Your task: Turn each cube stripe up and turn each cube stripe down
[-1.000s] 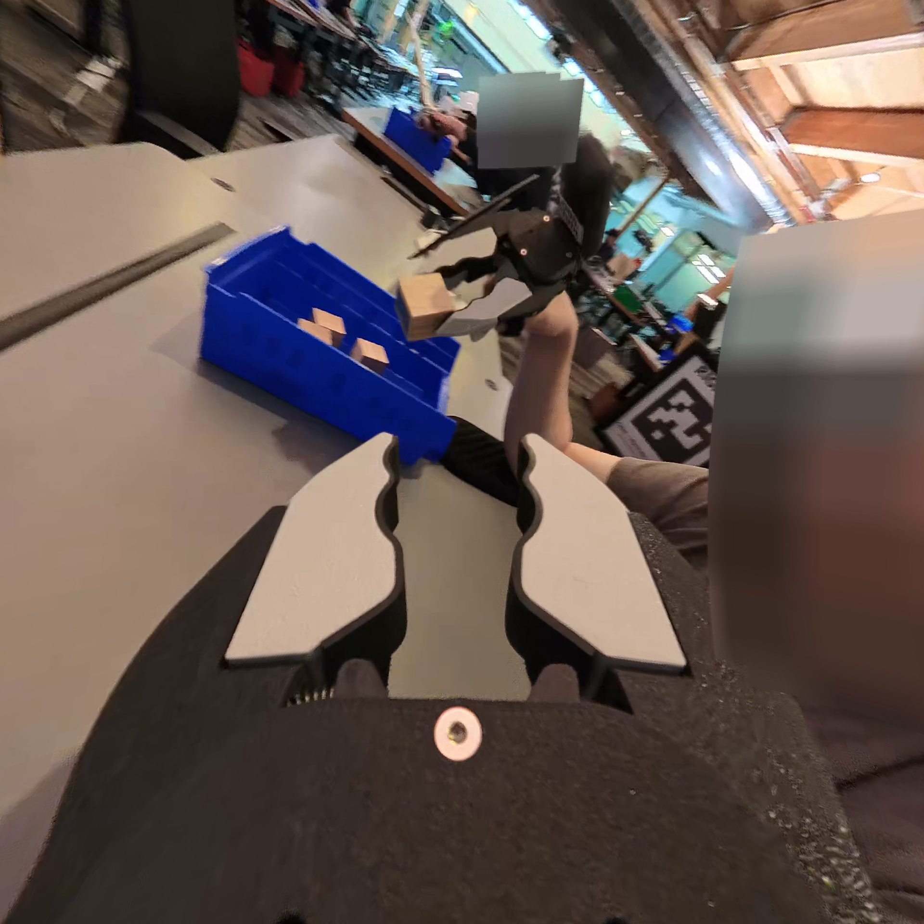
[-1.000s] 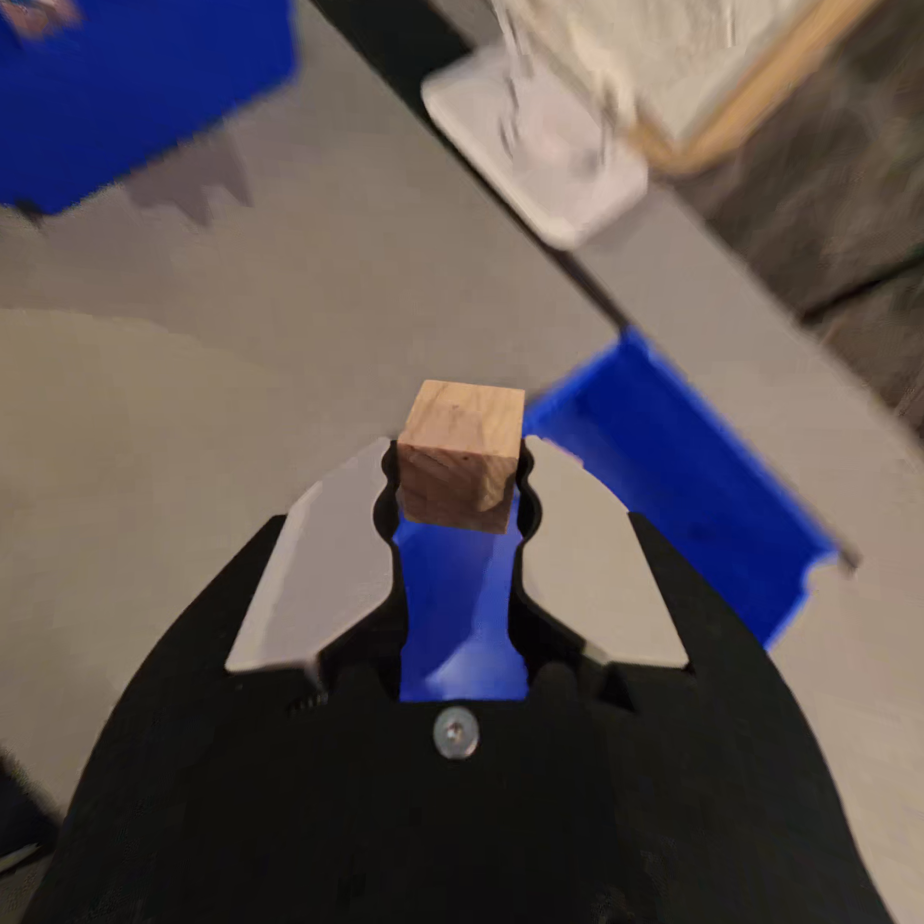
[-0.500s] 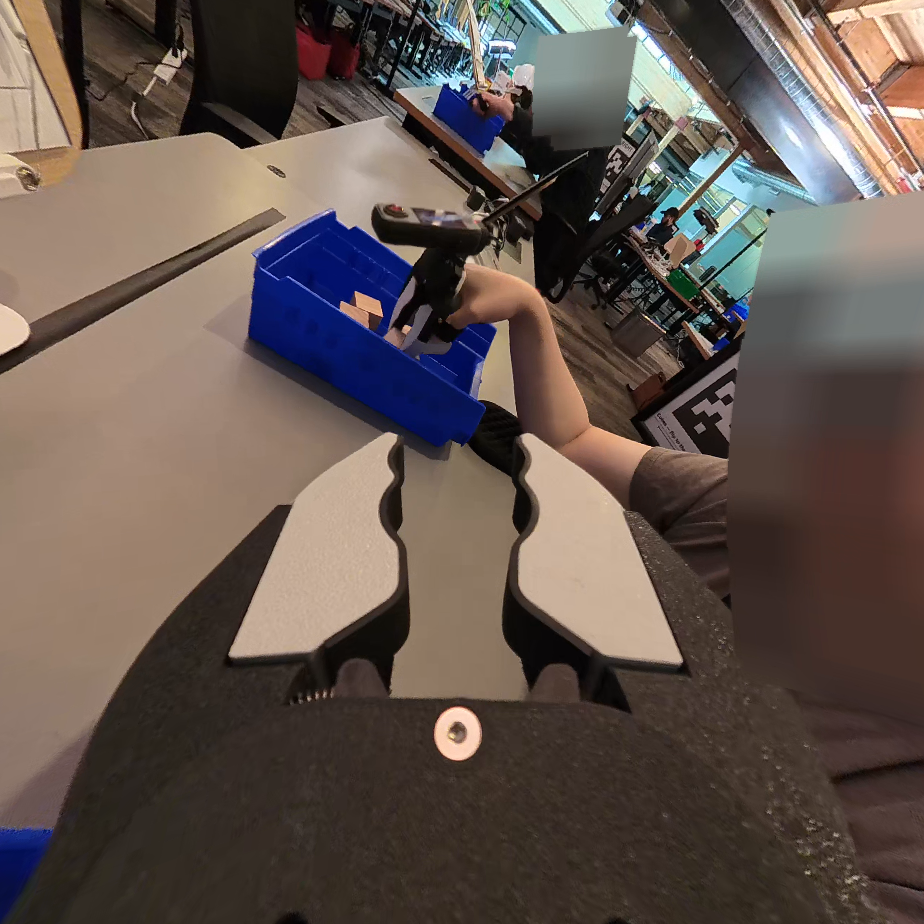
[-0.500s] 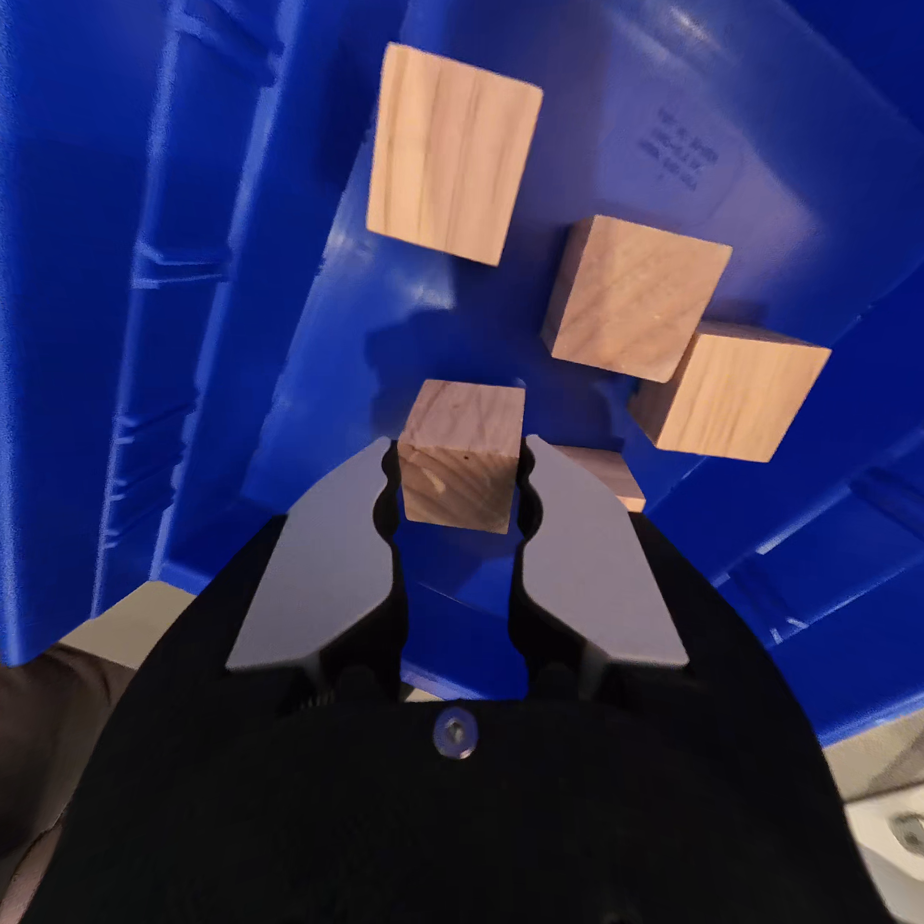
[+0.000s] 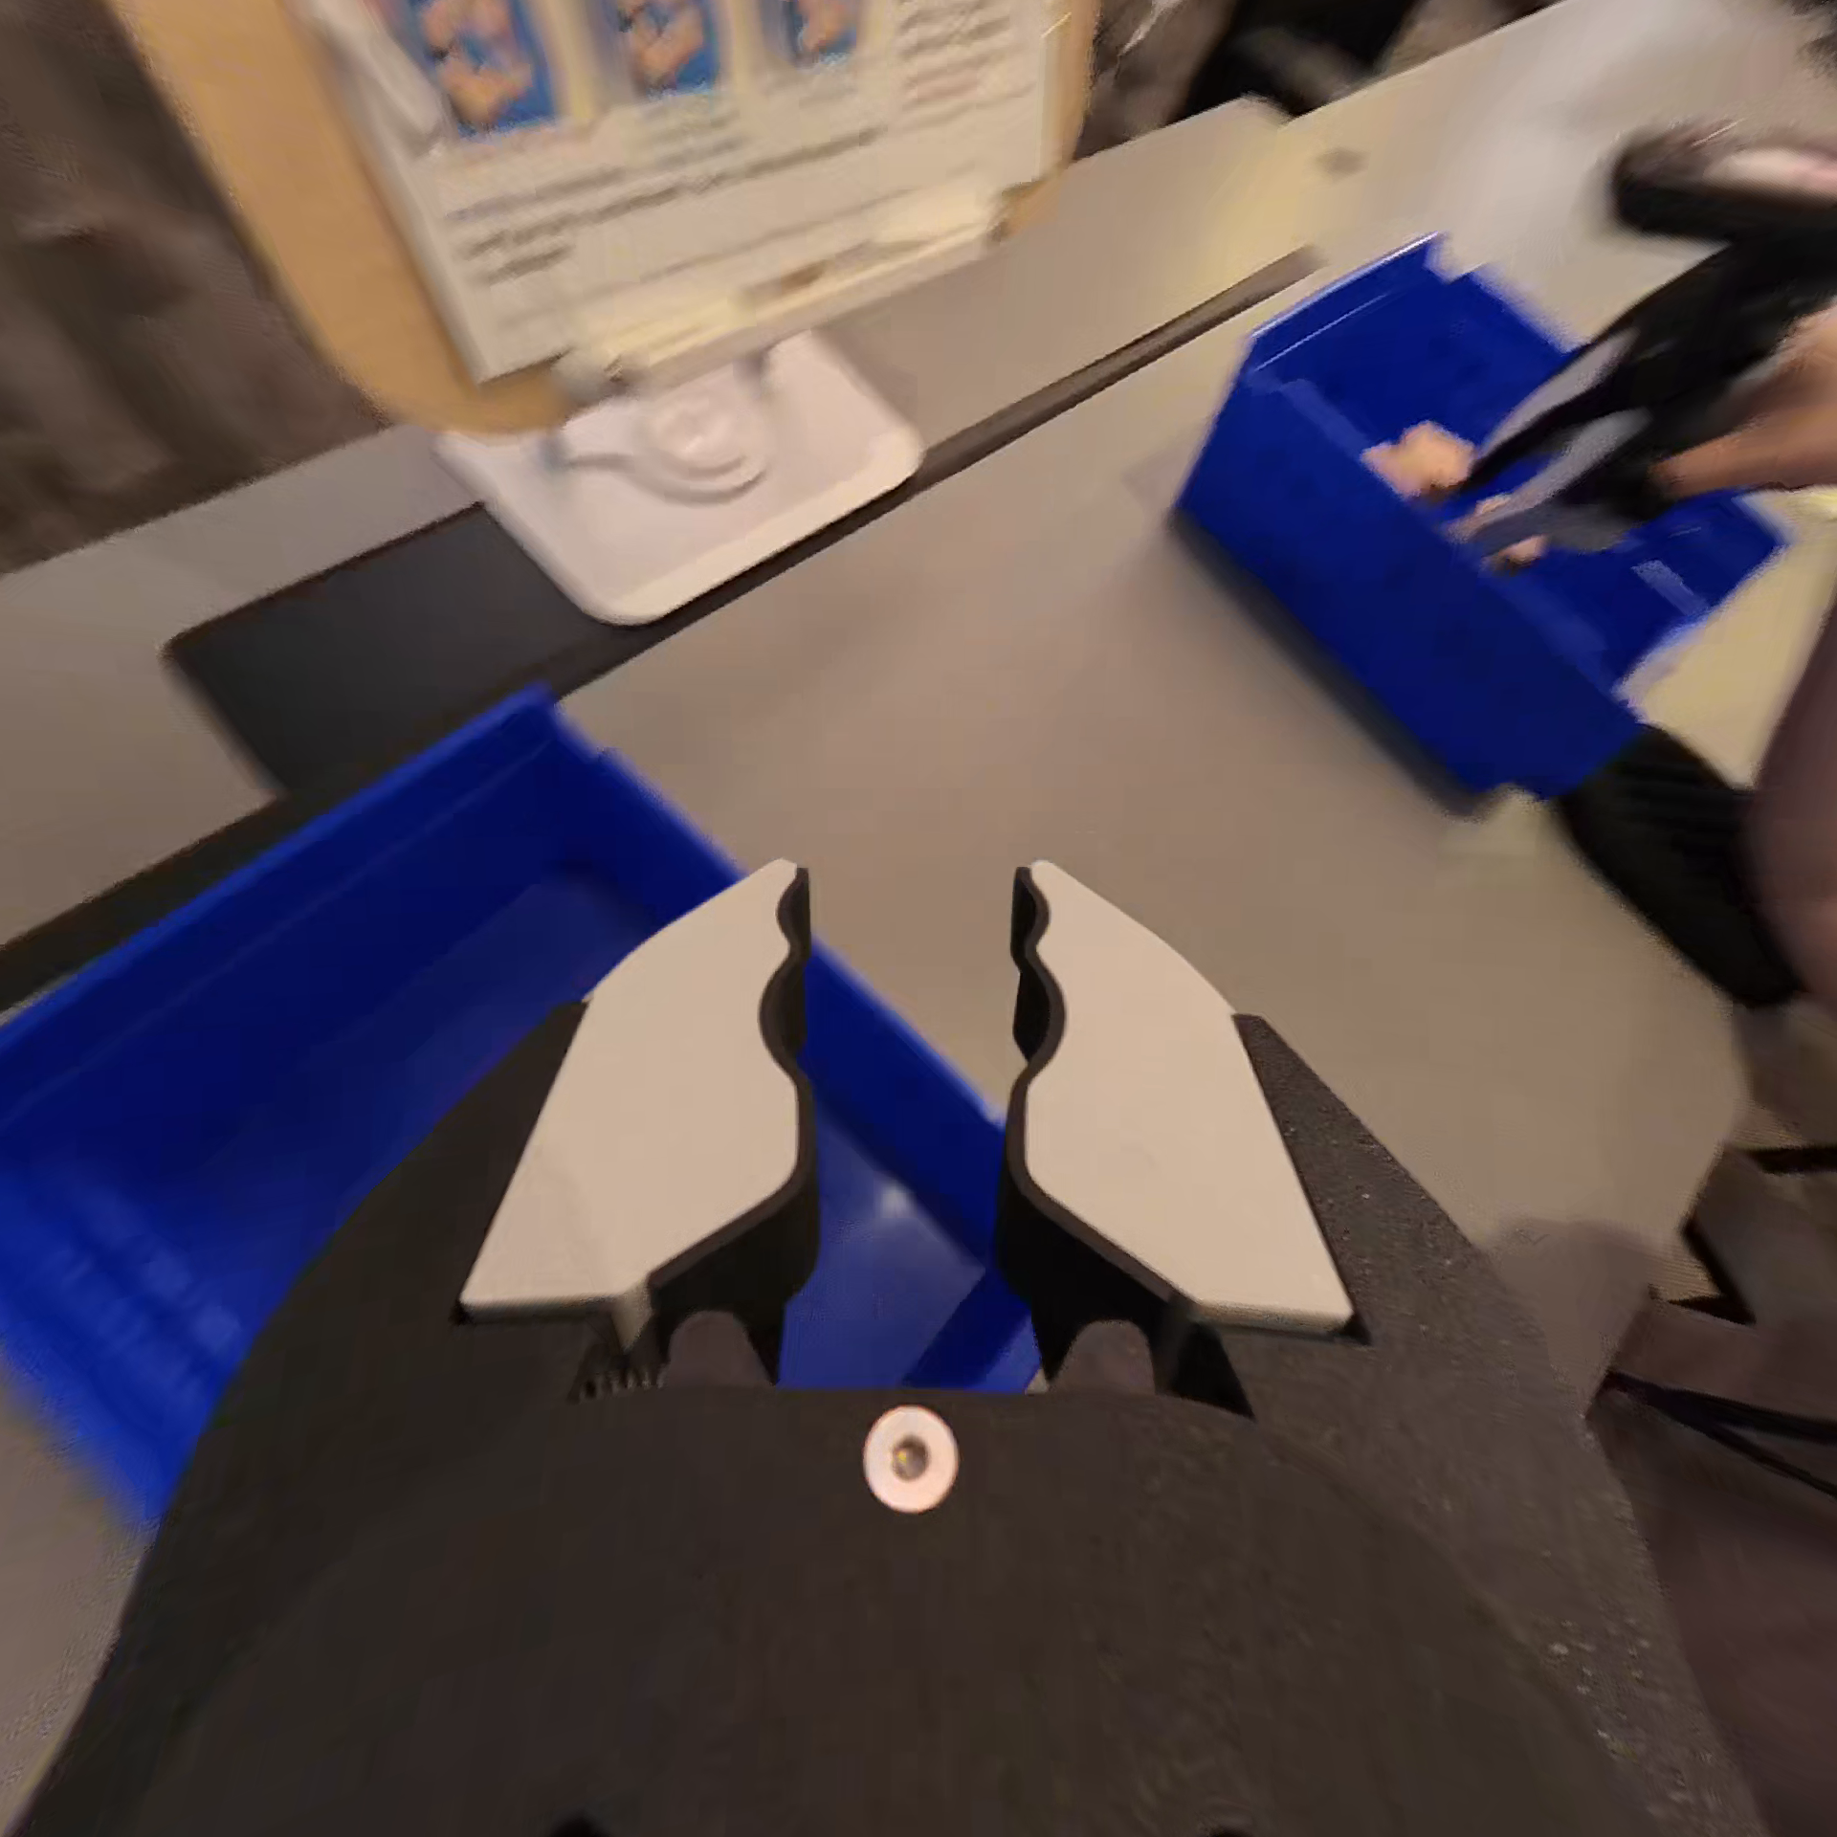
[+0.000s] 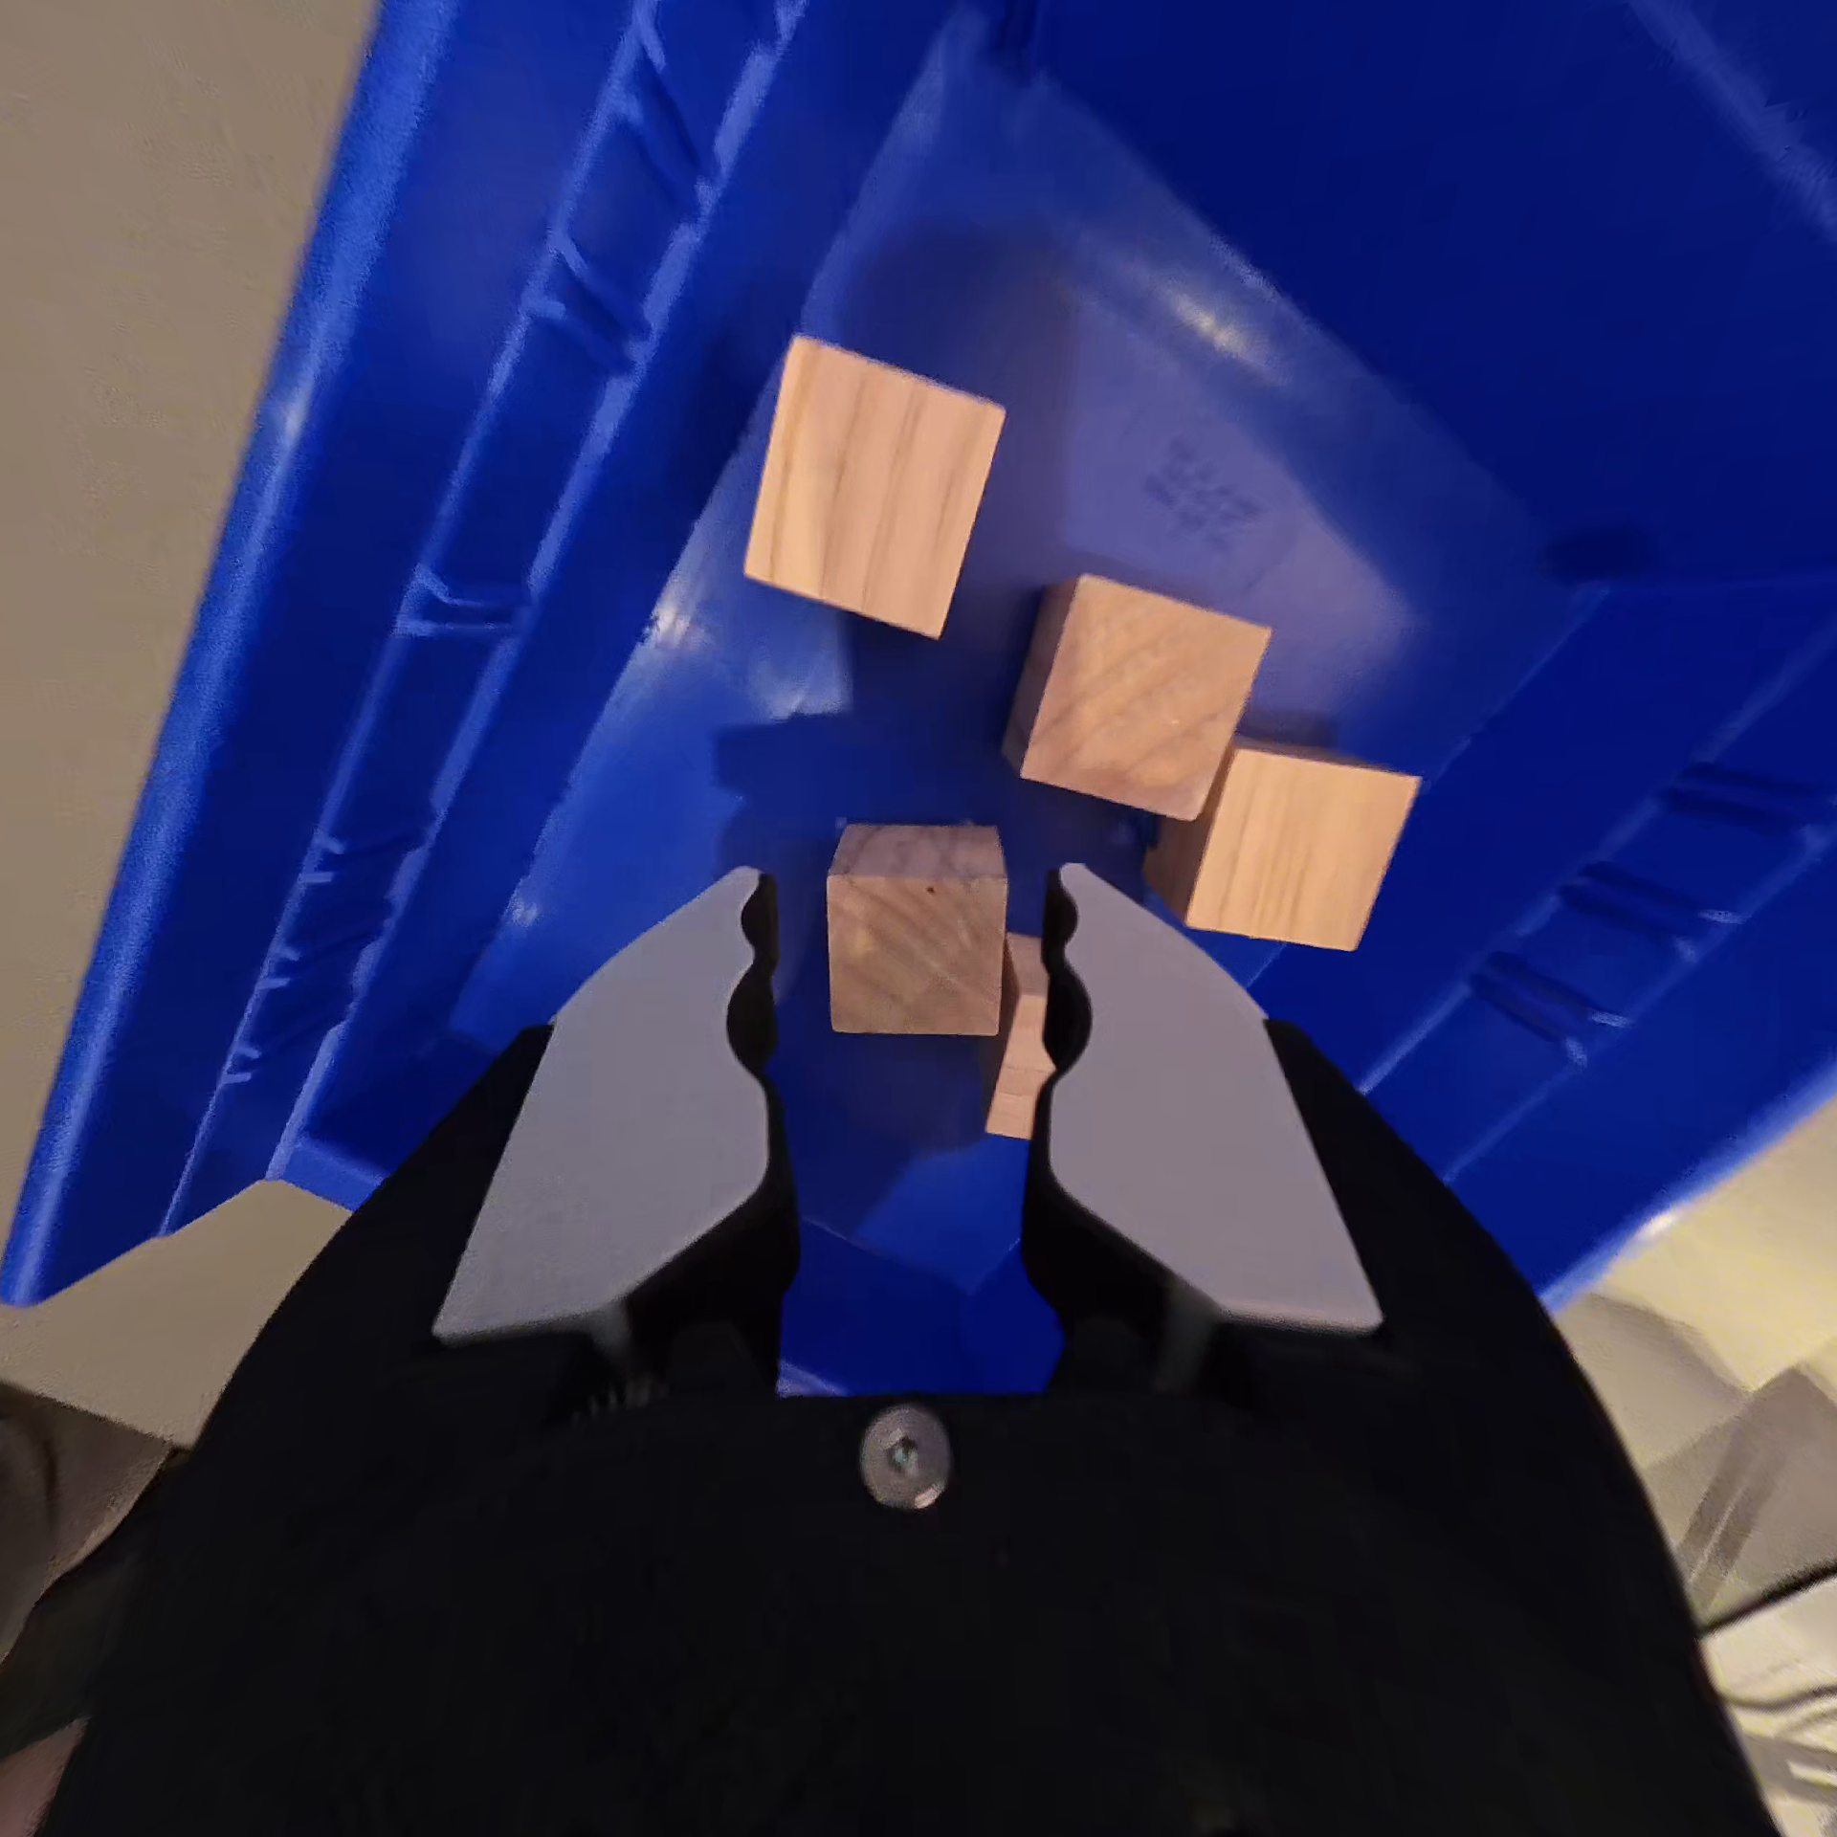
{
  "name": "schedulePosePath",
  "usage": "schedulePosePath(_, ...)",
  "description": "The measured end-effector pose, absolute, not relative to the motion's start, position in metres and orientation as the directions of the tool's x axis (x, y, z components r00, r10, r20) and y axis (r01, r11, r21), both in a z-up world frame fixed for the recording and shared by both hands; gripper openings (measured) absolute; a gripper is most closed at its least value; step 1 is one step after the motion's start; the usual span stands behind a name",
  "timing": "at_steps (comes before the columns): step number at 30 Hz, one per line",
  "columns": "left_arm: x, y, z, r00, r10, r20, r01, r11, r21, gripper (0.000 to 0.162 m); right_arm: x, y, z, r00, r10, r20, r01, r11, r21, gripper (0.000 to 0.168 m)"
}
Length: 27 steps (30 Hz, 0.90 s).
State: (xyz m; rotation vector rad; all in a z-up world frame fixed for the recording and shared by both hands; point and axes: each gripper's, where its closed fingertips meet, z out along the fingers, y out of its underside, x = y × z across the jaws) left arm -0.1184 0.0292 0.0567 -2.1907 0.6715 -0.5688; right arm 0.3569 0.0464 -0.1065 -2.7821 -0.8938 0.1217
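Observation:
My right gripper (image 6: 907, 890) is open over a blue bin (image 6: 517, 616). A plain wooden cube (image 6: 915, 929) sits between its fingertips, apart from both pads. Three more wooden cubes lie beyond it: one (image 6: 875, 487) farther in, two (image 6: 1138, 696) (image 6: 1292, 845) to the right. Another cube (image 6: 1024, 1044) is partly hidden behind the right finger. No stripe shows on any visible face. My left gripper (image 5: 907, 880) is open and empty above the right end of a second blue bin (image 5: 298, 994). The left wrist view shows the first bin (image 5: 1412, 596) at the far right with the right gripper (image 5: 1551, 467) in it.
A white stand (image 5: 686, 477) holding a printed sheet on a brown board (image 5: 676, 159) stands at the back of the grey table (image 5: 1093, 795). A dark gap (image 5: 398, 656) runs between table sections. A person's forearm (image 5: 1789, 417) is at the right edge.
My right gripper carried the cube into the bin and opened, letting it go. My left gripper swung left, from facing the far bin to hovering over the near bin.

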Motion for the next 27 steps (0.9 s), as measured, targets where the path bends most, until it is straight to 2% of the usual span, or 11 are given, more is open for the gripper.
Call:
schedulePosePath(4,-0.175,0.022,0.026,0.881,-0.454,0.129,-0.281,-0.724,-0.63,0.037,0.357,0.049,-0.099,0.806,0.592,-0.016,0.567,-0.779,-0.269,0.053)
schedulePosePath(8,-0.209,0.03,0.009,0.921,-0.382,0.08,-0.268,-0.767,-0.583,0.037,0.354,0.046,-0.108,0.796,0.602,-0.06,0.573,-0.782,-0.246,0.053)
schedulePosePath(12,-0.216,0.026,-0.023,0.873,-0.487,0.034,-0.414,-0.775,-0.477,0.037,0.352,0.045,-0.113,0.789,0.611,-0.064,0.584,-0.779,-0.228,0.053)
schedulePosePath(16,-0.23,0.011,-0.065,0.839,-0.544,0.013,-0.521,-0.811,-0.265,0.039,0.349,0.045,-0.112,0.782,0.62,-0.062,0.592,-0.771,-0.235,0.053)
schedulePosePath(18,-0.238,0.007,-0.078,0.85,-0.527,0.003,-0.518,-0.835,-0.186,0.04,0.348,0.045,-0.112,0.777,0.626,-0.065,0.597,-0.767,-0.237,0.053)
schedulePosePath(21,-0.241,0.009,-0.088,0.861,-0.508,0.007,-0.501,-0.852,-0.149,0.042,0.348,0.044,-0.111,0.776,0.628,-0.067,0.598,-0.765,-0.239,0.052)
schedulePosePath(24,-0.252,0.007,-0.101,0.869,-0.494,-0.032,-0.495,-0.867,-0.062,0.049,0.347,0.044,-0.111,0.772,0.632,-0.068,0.602,-0.761,-0.242,0.053)
schedulePosePath(27,-0.254,0.007,-0.112,0.874,-0.485,-0.041,-0.485,-0.874,-0.007,0.044,0.346,0.044,-0.111,0.769,0.636,-0.072,0.605,-0.759,-0.242,0.052)
